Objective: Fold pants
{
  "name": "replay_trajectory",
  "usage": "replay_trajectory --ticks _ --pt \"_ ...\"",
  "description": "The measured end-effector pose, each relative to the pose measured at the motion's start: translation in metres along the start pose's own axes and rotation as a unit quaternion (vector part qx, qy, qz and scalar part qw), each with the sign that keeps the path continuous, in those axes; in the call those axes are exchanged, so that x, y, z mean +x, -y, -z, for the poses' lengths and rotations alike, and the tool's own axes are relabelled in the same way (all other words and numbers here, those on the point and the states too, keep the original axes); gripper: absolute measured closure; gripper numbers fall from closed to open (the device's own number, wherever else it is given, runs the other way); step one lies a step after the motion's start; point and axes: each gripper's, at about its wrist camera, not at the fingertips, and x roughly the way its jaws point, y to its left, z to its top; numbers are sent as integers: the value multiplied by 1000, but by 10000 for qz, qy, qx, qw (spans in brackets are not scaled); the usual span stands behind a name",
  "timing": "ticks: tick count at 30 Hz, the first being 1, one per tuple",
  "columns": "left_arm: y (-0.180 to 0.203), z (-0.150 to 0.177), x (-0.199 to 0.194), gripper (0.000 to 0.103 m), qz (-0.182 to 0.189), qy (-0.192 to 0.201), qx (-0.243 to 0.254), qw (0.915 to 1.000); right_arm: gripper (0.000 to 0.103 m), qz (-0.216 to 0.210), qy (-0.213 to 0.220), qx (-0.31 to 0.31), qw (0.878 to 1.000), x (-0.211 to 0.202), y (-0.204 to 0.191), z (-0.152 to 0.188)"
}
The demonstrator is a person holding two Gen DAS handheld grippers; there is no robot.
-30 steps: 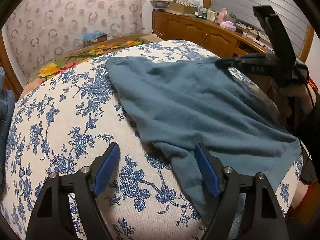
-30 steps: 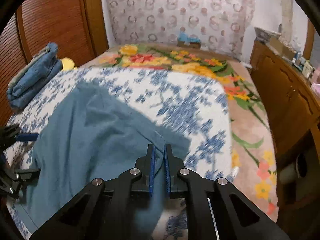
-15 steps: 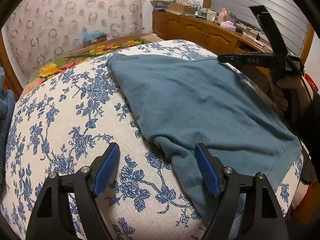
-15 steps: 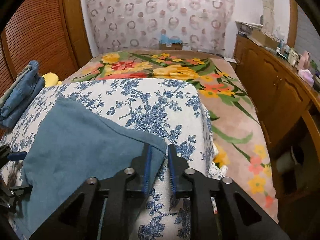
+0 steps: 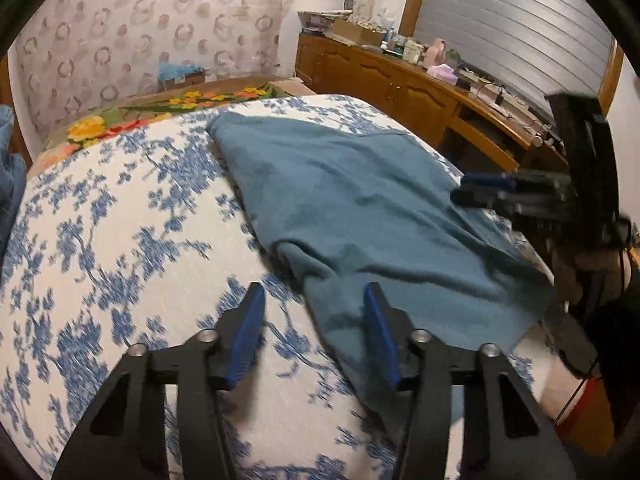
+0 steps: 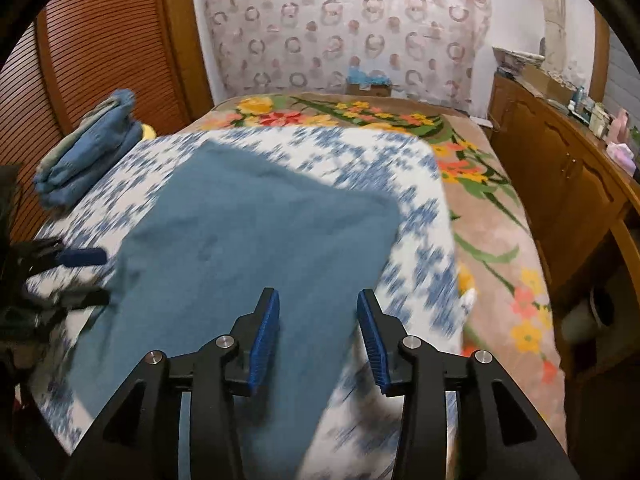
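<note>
floral bedspread [image 6: 360, 152], wooden cabinets [image 6: 560, 168], patterned curtain [image 6: 340, 28]

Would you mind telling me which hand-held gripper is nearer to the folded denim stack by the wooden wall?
Left. The left hand-held gripper is on the same side of the bed as the denim stack; the right hand-held gripper is over the teal pants, farther away.

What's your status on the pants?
Left hand-held gripper open, right hand-held gripper open. Teal pants lying on floral bedspread, ungripped. Nothing in the way.
</note>
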Motion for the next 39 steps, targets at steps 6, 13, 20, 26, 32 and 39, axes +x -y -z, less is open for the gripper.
replay_trajectory --ticks 6,13,20,26,32,39 --pt "9 3 4 64 -1 -96 77 9999 60 146 -100 -119 9998 -7 -10 20" --pt "9 2 4 96 2 -129 -18 9999 59 413 31 -333 9986 -10 -23 25" --pt "18 16 -27 98 -58 94 5 9999 56 241 99 -276 9993 -11 -23 32" --pt "16 17 -29 97 -277 83 -25 9996 56 297 104 -300 9991 -9 -25 32" --pt "12 27 -36 69 -339 55 -127 9993 56 259 146 -202 9994 -11 -22 34" --pt "19 45 -48 69 -117 120 -61 9998 56 260 148 -187 9994 -11 -22 34"
